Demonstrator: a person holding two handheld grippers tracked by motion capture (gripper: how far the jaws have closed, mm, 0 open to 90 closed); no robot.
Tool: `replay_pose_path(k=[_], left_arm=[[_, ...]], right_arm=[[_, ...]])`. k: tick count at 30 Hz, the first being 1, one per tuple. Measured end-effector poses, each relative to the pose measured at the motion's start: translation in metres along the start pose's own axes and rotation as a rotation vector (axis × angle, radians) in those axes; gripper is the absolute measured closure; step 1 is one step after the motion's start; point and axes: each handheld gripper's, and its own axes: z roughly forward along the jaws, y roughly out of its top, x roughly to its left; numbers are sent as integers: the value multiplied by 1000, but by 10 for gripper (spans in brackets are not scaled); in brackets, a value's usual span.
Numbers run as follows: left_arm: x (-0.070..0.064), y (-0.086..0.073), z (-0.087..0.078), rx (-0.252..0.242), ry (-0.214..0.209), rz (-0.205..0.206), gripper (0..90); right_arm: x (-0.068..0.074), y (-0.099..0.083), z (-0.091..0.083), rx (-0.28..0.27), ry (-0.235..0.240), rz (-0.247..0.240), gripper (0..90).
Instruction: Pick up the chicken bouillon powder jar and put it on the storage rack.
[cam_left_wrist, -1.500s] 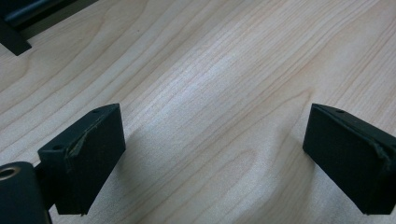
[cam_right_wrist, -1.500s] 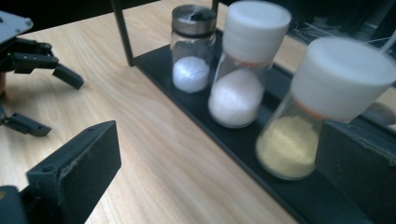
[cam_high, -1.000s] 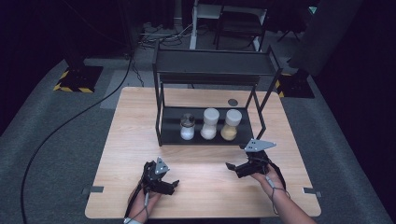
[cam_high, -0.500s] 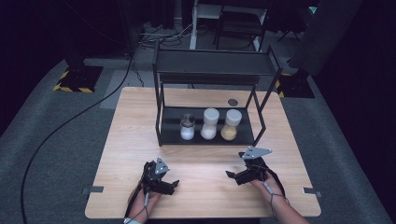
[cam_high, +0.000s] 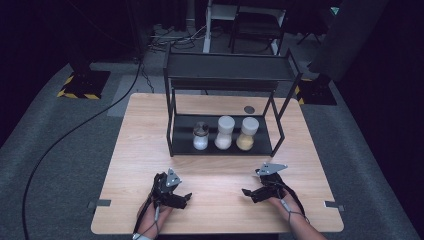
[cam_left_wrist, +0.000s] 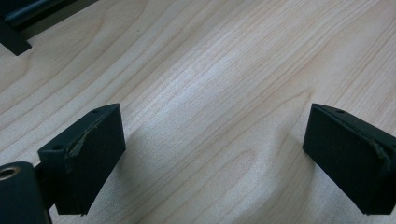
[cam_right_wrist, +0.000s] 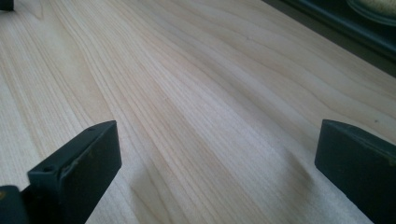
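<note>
My left gripper (cam_high: 184, 200) lies low over the near left part of the wooden table (cam_high: 150, 140), its jaws pointing right. The left gripper view shows this gripper (cam_left_wrist: 215, 154) open, with bare wood between the pads. My right gripper (cam_high: 248, 195) lies at the near right, jaws pointing left, a grey plate on top. In its own view the right gripper (cam_right_wrist: 219, 168) stands open over bare wood. A black two-tier rack (cam_high: 225, 75) stands mid-table. Its lower shelf carries a glass jar (cam_high: 200, 136) and two white-lidded jars, one with white contents (cam_high: 224, 132) and one with yellowish contents (cam_high: 247, 133).
A small dark disc (cam_high: 249, 109) lies on the table behind the rack. The rack's foot (cam_left_wrist: 14, 28) shows in the corner of the left gripper view, and its shelf edge (cam_right_wrist: 355, 28) in the right gripper view. Cables and stands sit on the grey floor (cam_high: 60, 150) around.
My right gripper has come down and back toward the table's near edge. The left gripper has stayed where it was.
</note>
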Motion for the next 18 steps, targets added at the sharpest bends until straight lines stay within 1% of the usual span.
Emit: replay_pose_path(k=[6, 11, 13, 18], left_arm=[[0, 0, 0, 0, 0, 0, 56], [0, 0, 0, -1, 0, -2, 56], [0, 0, 0, -1, 0, -2, 56], [0, 0, 0, -1, 0, 0, 56]], right_arm=[[1, -3, 3, 15, -5, 6, 0], [6, -7, 3, 6, -26, -8, 0], [9, -8, 4, 5, -37, -26, 0], [9, -8, 4, 6, -35, -33, 0]])
